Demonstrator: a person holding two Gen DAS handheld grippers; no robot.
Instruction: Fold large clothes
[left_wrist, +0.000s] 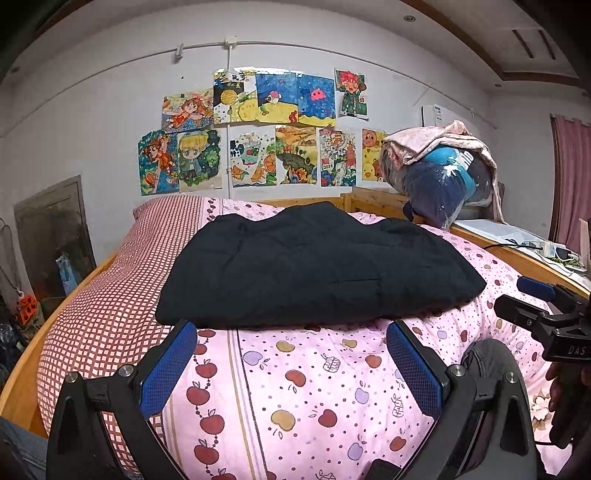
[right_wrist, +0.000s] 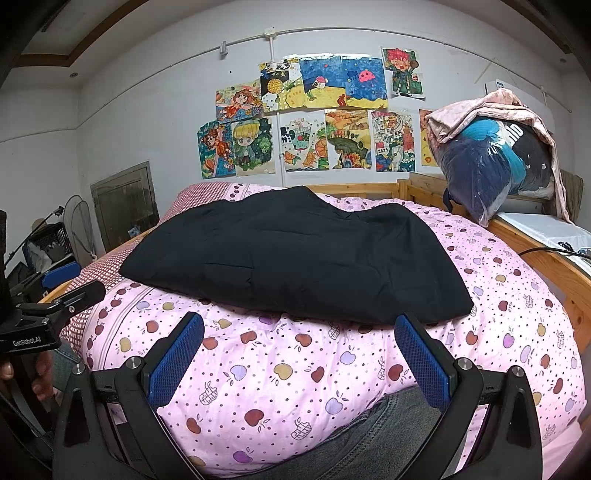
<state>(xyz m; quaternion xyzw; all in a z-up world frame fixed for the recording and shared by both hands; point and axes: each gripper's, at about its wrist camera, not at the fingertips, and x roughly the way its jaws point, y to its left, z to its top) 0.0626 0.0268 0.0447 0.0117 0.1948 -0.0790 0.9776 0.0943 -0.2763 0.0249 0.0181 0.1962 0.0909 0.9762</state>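
A large black garment (left_wrist: 314, 266) lies folded in a flat rectangle on the pink apple-print quilt (left_wrist: 295, 387); it also shows in the right wrist view (right_wrist: 295, 258). My left gripper (left_wrist: 291, 332) is open and empty, just short of the garment's near edge. My right gripper (right_wrist: 299, 325) is open and empty, also just short of the near edge, toward its right corner. The right gripper shows at the right edge of the left wrist view (left_wrist: 532, 299). The left gripper shows at the left edge of the right wrist view (right_wrist: 70, 284).
A red-checked pillow (left_wrist: 122, 295) lies left of the garment. A wooden bed rail (right_wrist: 554, 266) runs along the right, with a plastic bag of clothes (right_wrist: 495, 162) at the far right corner. My grey-trousered knee (right_wrist: 369, 443) is beside the quilt's near edge. Drawings cover the wall.
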